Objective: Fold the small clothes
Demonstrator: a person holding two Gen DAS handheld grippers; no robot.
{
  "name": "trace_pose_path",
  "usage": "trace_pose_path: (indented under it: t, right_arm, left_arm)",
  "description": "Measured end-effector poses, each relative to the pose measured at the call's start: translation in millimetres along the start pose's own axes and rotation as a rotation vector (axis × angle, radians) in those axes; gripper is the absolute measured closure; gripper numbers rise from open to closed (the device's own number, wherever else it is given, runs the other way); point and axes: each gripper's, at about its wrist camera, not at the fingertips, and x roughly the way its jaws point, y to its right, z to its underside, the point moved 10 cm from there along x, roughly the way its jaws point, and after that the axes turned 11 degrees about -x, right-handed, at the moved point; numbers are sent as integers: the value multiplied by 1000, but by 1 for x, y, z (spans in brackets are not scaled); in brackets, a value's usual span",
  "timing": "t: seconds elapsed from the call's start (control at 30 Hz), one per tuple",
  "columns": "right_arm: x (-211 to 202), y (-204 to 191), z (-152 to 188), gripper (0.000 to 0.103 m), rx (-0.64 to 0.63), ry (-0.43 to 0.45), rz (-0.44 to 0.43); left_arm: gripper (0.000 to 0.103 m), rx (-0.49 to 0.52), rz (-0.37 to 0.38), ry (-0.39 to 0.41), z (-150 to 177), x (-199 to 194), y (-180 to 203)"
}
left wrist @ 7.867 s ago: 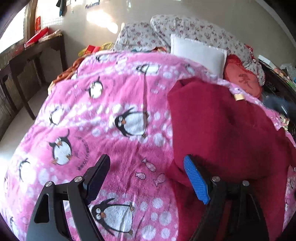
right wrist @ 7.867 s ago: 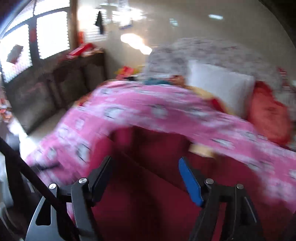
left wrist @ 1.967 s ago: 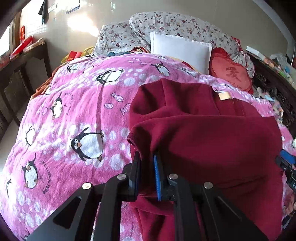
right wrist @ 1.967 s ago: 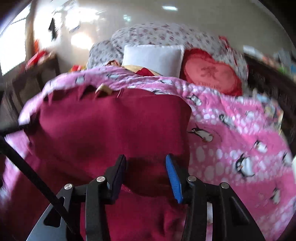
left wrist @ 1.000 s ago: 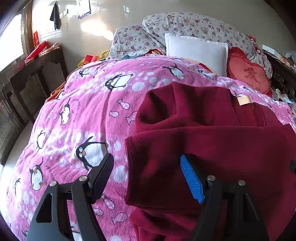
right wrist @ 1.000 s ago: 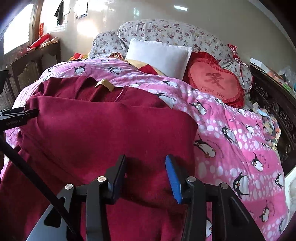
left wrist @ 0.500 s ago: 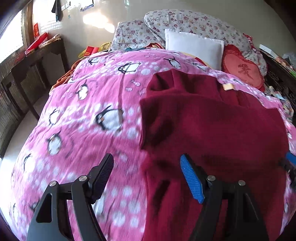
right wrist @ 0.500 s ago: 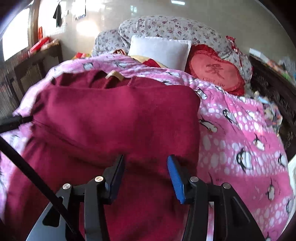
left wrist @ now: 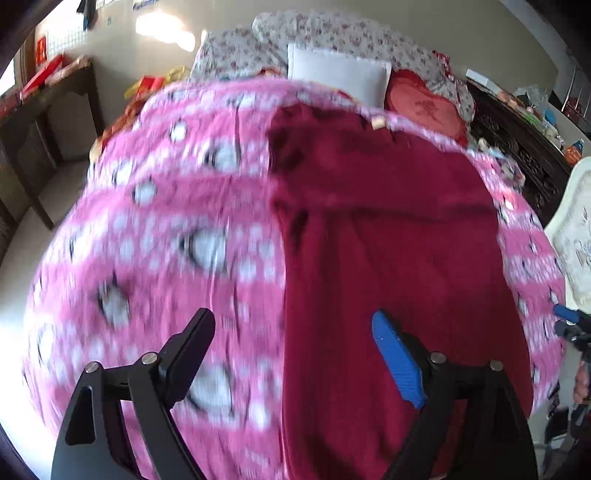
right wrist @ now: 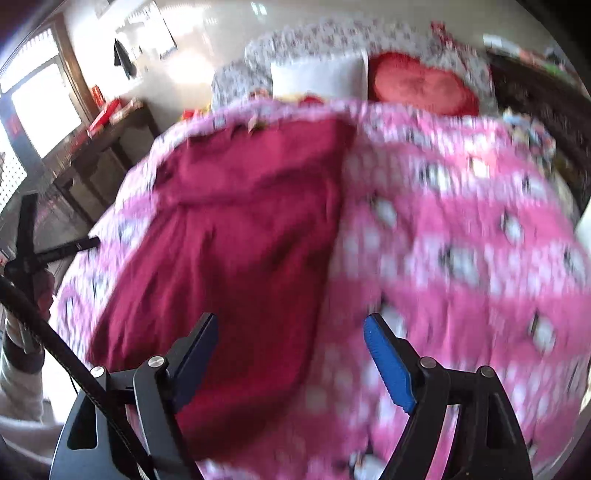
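Note:
A dark red fleece garment (left wrist: 388,236) lies on the pink penguin blanket (left wrist: 166,229), with its top part folded down across the middle. My left gripper (left wrist: 291,343) is open and empty, raised over the garment's left edge near its bottom. In the right wrist view the garment (right wrist: 236,240) lies left of centre on the blanket (right wrist: 461,240). My right gripper (right wrist: 290,347) is open and empty over the garment's right edge. Both views are blurred by motion. The right gripper's blue tip (left wrist: 565,314) shows at the left view's right edge.
A white pillow (left wrist: 338,72), a red heart cushion (left wrist: 424,107) and floral pillows (left wrist: 332,33) lie at the head of the bed. A dark wooden table (left wrist: 40,96) stands to the left. A dark carved bed frame (left wrist: 517,147) runs along the right.
Both grippers have pulled back toward the foot of the bed and risen. The right gripper has opened wider and swung right. The garment stays folded where it was released.

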Motion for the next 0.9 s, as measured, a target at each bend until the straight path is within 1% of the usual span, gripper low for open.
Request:
trace_pose_path:
  t: [0.07,0.1,0.17,0.23,0.27,0.3,0.37,0.4,0.43,0.47,0.53,0.57,0.6,0.63,0.73,0.77,0.83,0.87,0.9]
  right_arm:
    - [9,-4,28,18,32,-29,-28]
    - [12,-4,35,18,56,-31,-46]
    - [16,-7,45,18,121,-19,-105]
    - [21,-19,47,17,158,-9,-171]
    - [25,-24,47,16,161,-19,-178]
    - [33,-30,51,16,150,-60,-166]
    - [39,-42,58,16,117,-102,-153]
    - [38,-51,62,16,106,-106,-187]
    - [35,-58,64,23,108,-94,-226]
    - [30,-66,64,29,103,-62,-261]
    - [26,-85,67,75,58,-41,-317]
    - [27,-90,69,83,38,-38,-311]
    - [28,-92,70,86,23,-34,-290]
    - [27,-93,70,87,9,-28,-265]
    - [6,-86,68,87,-4,3,-237]
    - [-3,-78,68,87,3,17,-213]
    - [-10,-57,73,87,21,13,-142]
    - [-8,-52,72,87,39,6,-126]
    - [-9,-41,77,87,86,0,-133]
  left_arm:
    - [17,-11,-9,-34,24,4,-9]
    - [16,-14,-27,-43,36,5,-15]
    - [16,-5,-60,-50,54,6,-24]
    - [16,-19,-53,-65,64,8,-29]
    - [16,-31,-42,-79,69,9,-30]
    - [16,-44,-28,-92,73,11,-30]
    - [17,-64,-13,-99,79,13,-30]
    - [17,-68,-8,-101,81,13,-30]
    - [17,-70,-2,-107,84,13,-30]
    - [17,-70,3,-114,86,14,-29]
    - [17,-72,5,-127,90,18,-29]
    - [17,-75,4,-131,91,20,-28]
    - [17,-80,0,-136,92,22,-28]
    - [17,-84,-3,-137,93,23,-27]
    - [16,-68,13,-135,97,18,-23]
    - [16,-58,20,-136,99,16,-22]
    - [16,-49,21,-140,103,14,-21]
    - [16,-48,18,-142,104,14,-21]
    - [16,-46,15,-146,107,14,-22]
